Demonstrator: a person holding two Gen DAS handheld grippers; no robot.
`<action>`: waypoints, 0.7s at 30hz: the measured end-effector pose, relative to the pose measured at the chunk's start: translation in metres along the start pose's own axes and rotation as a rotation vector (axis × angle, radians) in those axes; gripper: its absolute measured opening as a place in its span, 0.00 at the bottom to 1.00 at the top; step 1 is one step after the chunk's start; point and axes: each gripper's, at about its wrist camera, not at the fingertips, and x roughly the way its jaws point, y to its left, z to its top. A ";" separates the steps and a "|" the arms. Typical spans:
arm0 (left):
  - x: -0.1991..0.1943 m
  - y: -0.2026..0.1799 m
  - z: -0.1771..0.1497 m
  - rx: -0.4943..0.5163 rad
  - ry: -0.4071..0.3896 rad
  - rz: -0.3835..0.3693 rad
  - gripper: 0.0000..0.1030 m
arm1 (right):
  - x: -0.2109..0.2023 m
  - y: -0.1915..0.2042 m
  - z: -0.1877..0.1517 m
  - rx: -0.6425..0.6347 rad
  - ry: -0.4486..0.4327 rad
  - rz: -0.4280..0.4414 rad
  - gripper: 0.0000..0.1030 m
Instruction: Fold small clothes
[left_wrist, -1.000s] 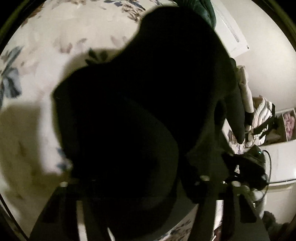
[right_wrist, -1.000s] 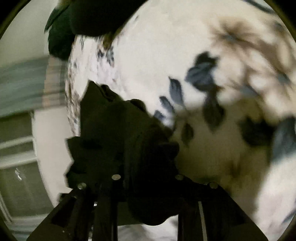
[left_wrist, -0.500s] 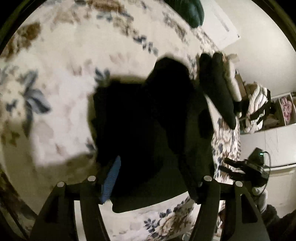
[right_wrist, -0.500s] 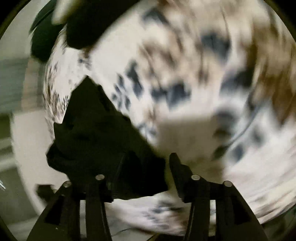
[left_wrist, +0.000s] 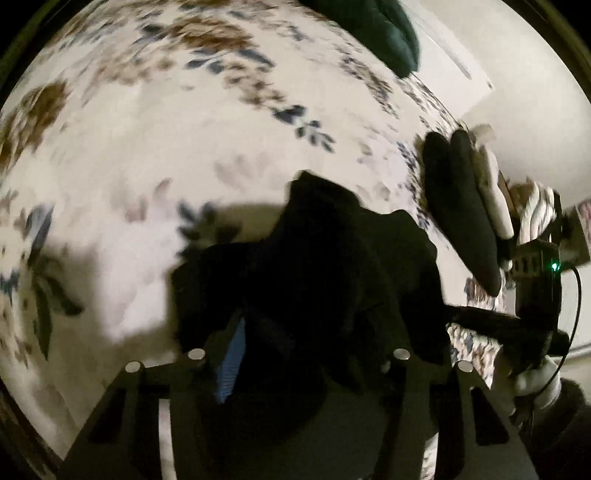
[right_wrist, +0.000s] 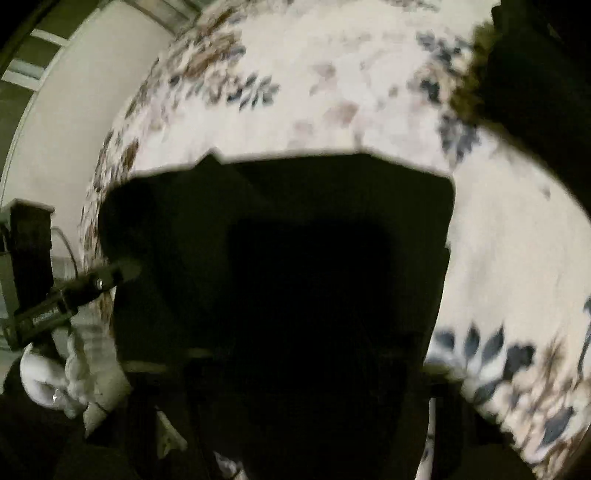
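Observation:
A small black garment (left_wrist: 317, 273) lies bunched on the floral bedspread (left_wrist: 155, 122). In the left wrist view it fills the space between the fingers of my left gripper (left_wrist: 295, 354), which stand apart with the blue pad (left_wrist: 231, 363) of the left finger showing. In the right wrist view the same black garment (right_wrist: 295, 236) spreads as a flat dark sheet over my right gripper (right_wrist: 306, 354) and hides its fingers. My right gripper also shows at the right of the left wrist view (left_wrist: 506, 328).
A stack of folded dark and white clothes (left_wrist: 465, 206) lies at the bed's far right edge. A dark green pillow (left_wrist: 388, 33) sits at the bed's top. A white-gloved hand (right_wrist: 70, 373) holds the other gripper. Another dark item (right_wrist: 535, 74) lies top right.
The left gripper has let the black garment sink onto the bed and its fingers stand apart. The right wrist view has swung round; the garment now covers the right gripper's fingers.

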 end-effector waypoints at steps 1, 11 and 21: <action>0.000 0.006 -0.002 -0.018 0.005 0.002 0.50 | -0.014 -0.013 0.002 0.083 -0.052 0.043 0.03; -0.020 0.004 0.000 -0.076 0.038 -0.119 0.52 | -0.018 -0.052 -0.006 0.255 0.001 0.080 0.11; 0.002 -0.024 0.056 0.011 0.011 -0.020 0.61 | -0.005 0.004 0.029 -0.004 0.101 0.064 0.60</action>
